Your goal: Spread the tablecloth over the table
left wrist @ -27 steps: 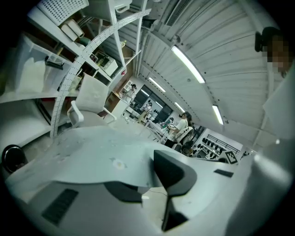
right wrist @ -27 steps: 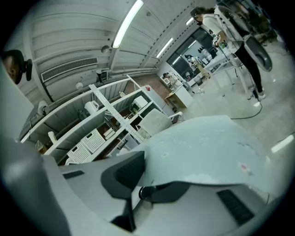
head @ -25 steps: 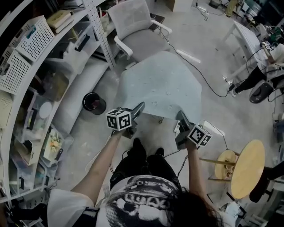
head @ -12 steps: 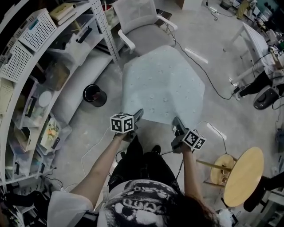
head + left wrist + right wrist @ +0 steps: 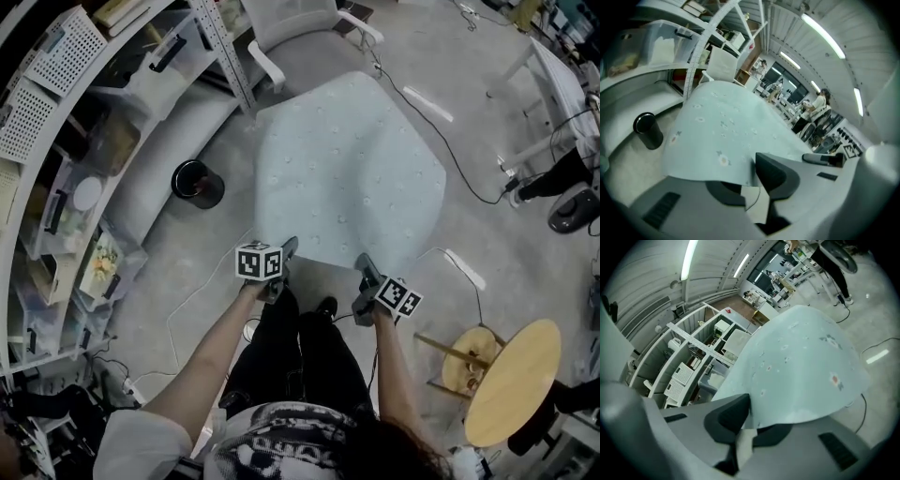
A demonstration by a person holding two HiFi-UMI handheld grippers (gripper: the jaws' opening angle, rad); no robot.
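A pale blue tablecloth (image 5: 352,169) with small flower prints lies draped over the table, hiding it entirely. Its near edge hangs in front of the person's legs. My left gripper (image 5: 287,251) holds the near left corner and my right gripper (image 5: 364,267) the near right corner. In the left gripper view the tablecloth (image 5: 726,126) runs away from the left gripper (image 5: 749,180), its edge pinched between the jaws. The right gripper view shows the same: the tablecloth's (image 5: 801,371) hem is nipped in the right gripper (image 5: 749,420). Both pairs of jaws have just been closing further on the fabric.
Curved white shelving (image 5: 56,141) full of boxes lines the left. A black bin (image 5: 197,183) stands on the floor beside the table. A white chair (image 5: 300,28) is at the far end. A round wooden stool (image 5: 511,380) stands at the right, with cables (image 5: 441,131) on the floor.
Both grippers have come down and toward the person with the cloth's near edge. The tablecloth has sunk and now lies flatter and wider over the table.
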